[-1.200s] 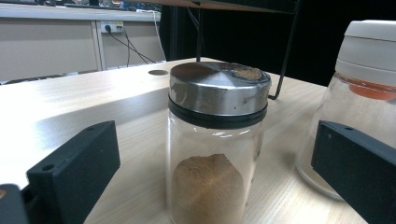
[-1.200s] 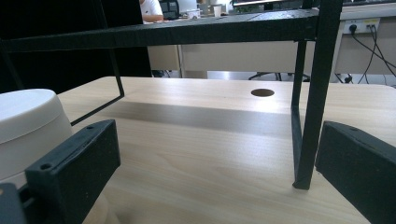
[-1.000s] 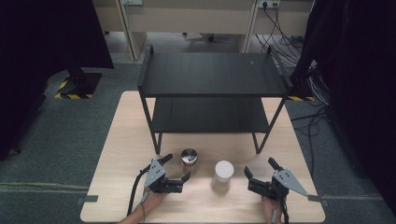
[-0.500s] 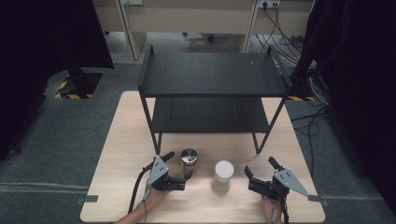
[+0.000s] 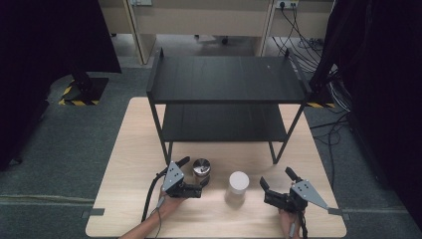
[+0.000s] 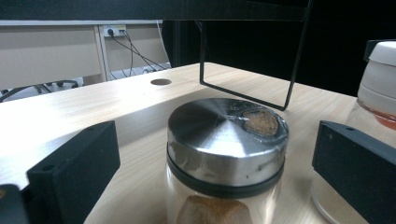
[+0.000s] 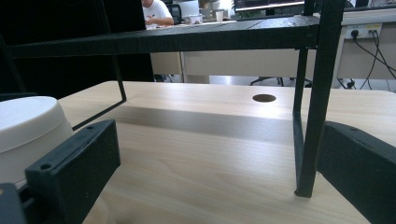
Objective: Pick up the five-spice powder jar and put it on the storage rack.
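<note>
Our left tool [image 6: 205, 186] jaws apart, straddling steel-lid jar [image 6: 227, 140] at lower centre of left gripper view. Risk: off-centre close tips jar into white-lid jar [image 5: 238, 185] beside it. Right tool [image 5: 276, 189] also apart, idle.

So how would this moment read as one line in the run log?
left gripper: open, jaws either side of metal-lidded jar | right gripper: open, beside white-lidded jar | both jars on table

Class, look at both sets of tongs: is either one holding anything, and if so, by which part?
Nothing is held. The left tongs stand open around the metal-lidded jar, jaws clear of it; the right tongs are open on bare table.
</note>
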`<state>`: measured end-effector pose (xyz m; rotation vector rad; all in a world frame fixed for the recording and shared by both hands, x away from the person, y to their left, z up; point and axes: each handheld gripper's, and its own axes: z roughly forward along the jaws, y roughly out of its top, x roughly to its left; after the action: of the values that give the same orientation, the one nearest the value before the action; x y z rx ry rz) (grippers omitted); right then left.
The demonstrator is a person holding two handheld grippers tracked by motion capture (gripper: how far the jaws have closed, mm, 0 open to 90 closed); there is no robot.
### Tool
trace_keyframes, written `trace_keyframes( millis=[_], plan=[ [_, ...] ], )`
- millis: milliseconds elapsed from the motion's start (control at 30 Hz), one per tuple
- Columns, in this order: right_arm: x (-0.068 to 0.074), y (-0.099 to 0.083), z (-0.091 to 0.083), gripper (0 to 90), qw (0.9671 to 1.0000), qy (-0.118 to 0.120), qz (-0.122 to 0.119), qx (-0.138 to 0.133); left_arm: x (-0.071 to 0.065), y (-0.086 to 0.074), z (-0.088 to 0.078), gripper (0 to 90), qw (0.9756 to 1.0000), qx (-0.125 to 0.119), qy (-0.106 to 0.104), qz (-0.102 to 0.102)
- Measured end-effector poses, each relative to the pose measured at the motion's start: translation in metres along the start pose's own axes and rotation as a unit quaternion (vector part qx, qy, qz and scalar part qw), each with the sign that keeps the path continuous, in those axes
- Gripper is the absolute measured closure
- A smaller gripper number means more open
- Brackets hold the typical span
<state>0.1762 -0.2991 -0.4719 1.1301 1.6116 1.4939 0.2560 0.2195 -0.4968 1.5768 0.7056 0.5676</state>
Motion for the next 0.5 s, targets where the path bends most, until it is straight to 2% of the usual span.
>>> trace_keyframes(
  millis=[133,500],
  plan=[
    [-0.001,0.000,0.000,0.3,1.0000,0.000,0.001,-0.001,-0.001,0.000,0.003,0.4,1.0000,-0.001,0.000,0.000],
    [-0.001,0.000,0.000,0.3,1.0000,0.002,0.000,-0.001,-0.002,-0.002,0.013,1.1,0.9999,0.015,-0.004,0.005]
  ],
)
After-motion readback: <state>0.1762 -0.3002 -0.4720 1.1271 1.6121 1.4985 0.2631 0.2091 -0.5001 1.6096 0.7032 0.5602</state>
